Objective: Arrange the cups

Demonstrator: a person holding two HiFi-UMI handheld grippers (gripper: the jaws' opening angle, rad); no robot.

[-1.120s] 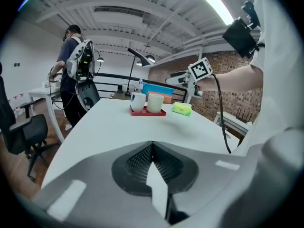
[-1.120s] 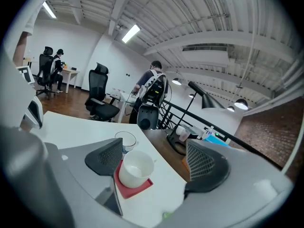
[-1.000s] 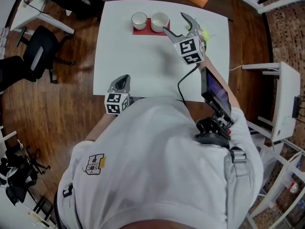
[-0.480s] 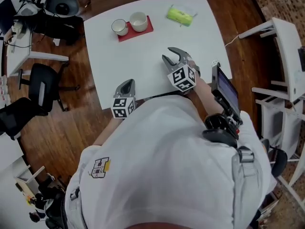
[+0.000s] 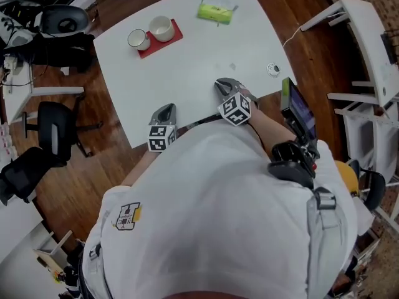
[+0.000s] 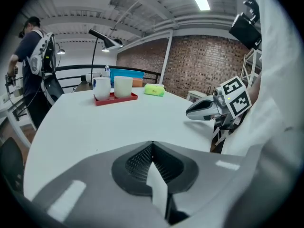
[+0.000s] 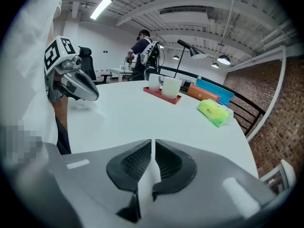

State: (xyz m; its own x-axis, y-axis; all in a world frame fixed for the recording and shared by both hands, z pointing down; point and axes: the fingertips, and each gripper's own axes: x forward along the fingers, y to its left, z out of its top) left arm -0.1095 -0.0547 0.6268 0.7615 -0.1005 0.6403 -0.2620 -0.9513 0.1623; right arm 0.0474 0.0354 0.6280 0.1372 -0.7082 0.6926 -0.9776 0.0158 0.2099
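Two grippers sit at the near edge of the white table (image 5: 187, 67), around the centre of the head view. The left gripper (image 5: 165, 109) has its jaws pressed together on nothing. The right gripper (image 5: 223, 86), to its right, has just been closing its jaws; only a thin slit remains, with nothing in it. Farther off, at the upper left, a white cup (image 5: 137, 39) and a second cup (image 5: 162, 28) stand side by side on a red tray (image 5: 176, 36). A green packet (image 5: 216, 11) lies to their right.
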